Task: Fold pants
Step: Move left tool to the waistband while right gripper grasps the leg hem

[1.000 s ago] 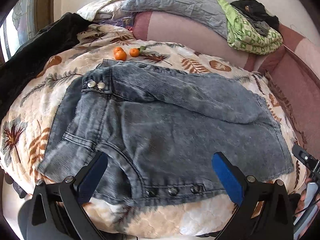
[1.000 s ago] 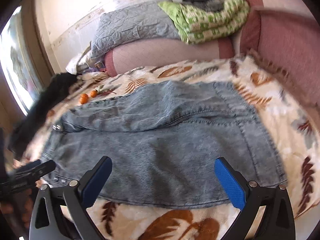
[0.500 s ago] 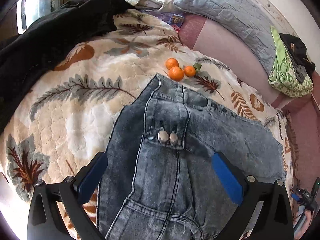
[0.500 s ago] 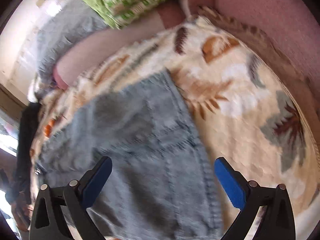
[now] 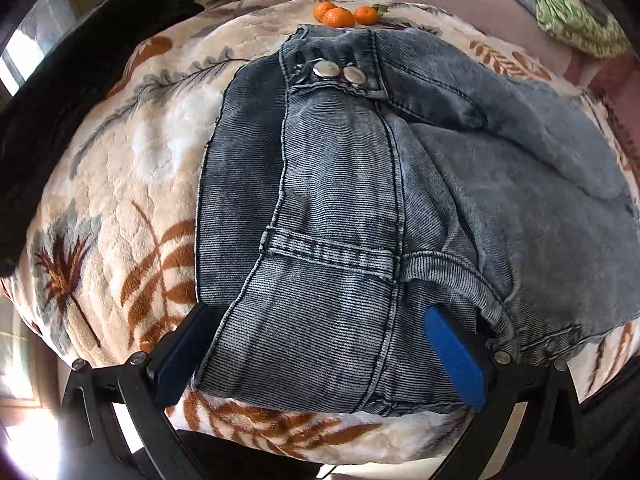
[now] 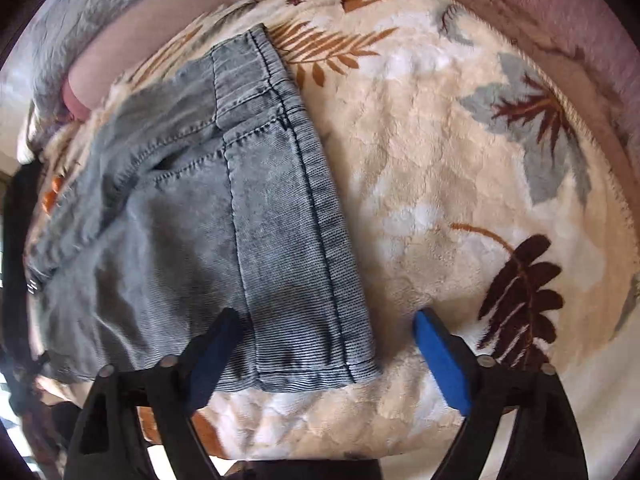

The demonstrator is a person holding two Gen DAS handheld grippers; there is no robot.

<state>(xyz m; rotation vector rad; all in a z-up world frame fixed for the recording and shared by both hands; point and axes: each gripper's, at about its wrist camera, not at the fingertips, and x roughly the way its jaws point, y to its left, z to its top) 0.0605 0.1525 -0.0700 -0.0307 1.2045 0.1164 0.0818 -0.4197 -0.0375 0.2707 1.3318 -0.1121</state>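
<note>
The left gripper (image 5: 320, 350) has its blue-padded fingers (image 5: 456, 354) spread wide on either side of the near waistband corner of the denim pants (image 5: 340, 200), not clamped. The right gripper (image 6: 324, 354) also has its fingers (image 6: 440, 364) apart, straddling the hem corner of the pants (image 6: 240, 216). The pants lie folded on a leaf-patterned blanket (image 6: 460, 160) covering the bed. Two metal snap buttons (image 5: 338, 72) show on the waistband, and three tangerines (image 5: 344, 15) sit just beyond it.
</note>
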